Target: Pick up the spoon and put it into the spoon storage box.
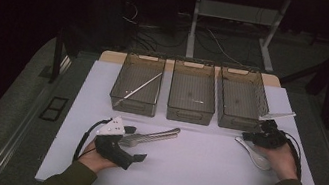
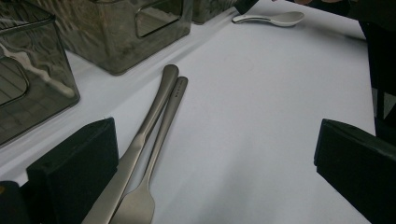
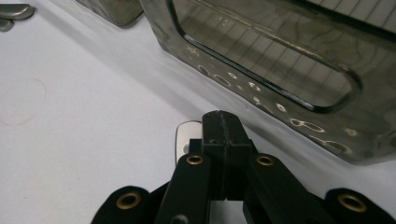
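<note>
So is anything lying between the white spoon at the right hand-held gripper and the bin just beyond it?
Nothing visible. The right hand-held gripper is shut on the white spoon handle, and only bare white table lies between it and the right bin, apart from the bin's near wall.

Readable text: none in any view.
Fork [image 2: 161,140] handle: a short row of small stamped marks near the end, too small to read.
Bins [image 1: 192,98]: no labels.
Bench [image 1: 200,169]: plain white, unmarked.
</note>
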Tool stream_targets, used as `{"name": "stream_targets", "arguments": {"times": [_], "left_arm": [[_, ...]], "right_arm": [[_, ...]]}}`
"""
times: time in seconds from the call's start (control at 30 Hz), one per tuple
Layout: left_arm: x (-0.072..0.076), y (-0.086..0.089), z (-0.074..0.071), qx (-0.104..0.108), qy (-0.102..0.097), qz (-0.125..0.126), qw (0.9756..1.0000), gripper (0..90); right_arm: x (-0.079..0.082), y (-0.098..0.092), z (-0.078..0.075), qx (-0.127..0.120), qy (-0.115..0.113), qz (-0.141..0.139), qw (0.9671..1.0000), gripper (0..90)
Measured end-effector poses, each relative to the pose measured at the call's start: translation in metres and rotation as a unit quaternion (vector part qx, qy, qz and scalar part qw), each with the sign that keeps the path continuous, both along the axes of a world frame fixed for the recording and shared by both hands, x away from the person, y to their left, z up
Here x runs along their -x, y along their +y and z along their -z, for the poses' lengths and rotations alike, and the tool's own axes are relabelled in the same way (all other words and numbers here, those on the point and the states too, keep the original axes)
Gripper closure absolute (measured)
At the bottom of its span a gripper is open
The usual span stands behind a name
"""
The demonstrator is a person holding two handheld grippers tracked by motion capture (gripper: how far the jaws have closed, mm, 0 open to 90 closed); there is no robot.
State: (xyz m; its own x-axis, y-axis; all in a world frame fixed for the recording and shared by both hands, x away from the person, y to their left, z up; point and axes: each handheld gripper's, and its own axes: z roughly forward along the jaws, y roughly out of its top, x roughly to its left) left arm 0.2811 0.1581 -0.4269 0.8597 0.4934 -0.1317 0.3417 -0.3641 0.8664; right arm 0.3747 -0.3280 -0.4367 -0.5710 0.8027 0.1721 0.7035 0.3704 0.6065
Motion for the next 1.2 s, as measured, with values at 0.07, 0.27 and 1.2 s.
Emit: {"name": "stream_targets", "arguments": {"times": [0.07, 0.27, 1.2], "left_arm": [[-0.001, 0.001, 0.001, 0.001, 0.003, 0.002, 1.0000, 0.0], [-0.002, 0.002, 0.002, 0.001, 0.002, 0.005, 1.0000, 0.0], [-0.003, 0.006, 0.001, 0.005, -0.004, 0.009, 0.9999, 0.0]], "right_arm": [[0.000, 0.001, 0.001, 0.004, 0.005, -0.001, 1.0000, 89.6], [0.000, 0.005, 0.002, 0.009, 0.009, -0.009, 0.9999, 89.6], [0.025, 0.020, -0.006, -0.010, 0.007, -0.073, 0.9973, 86.6]]}}
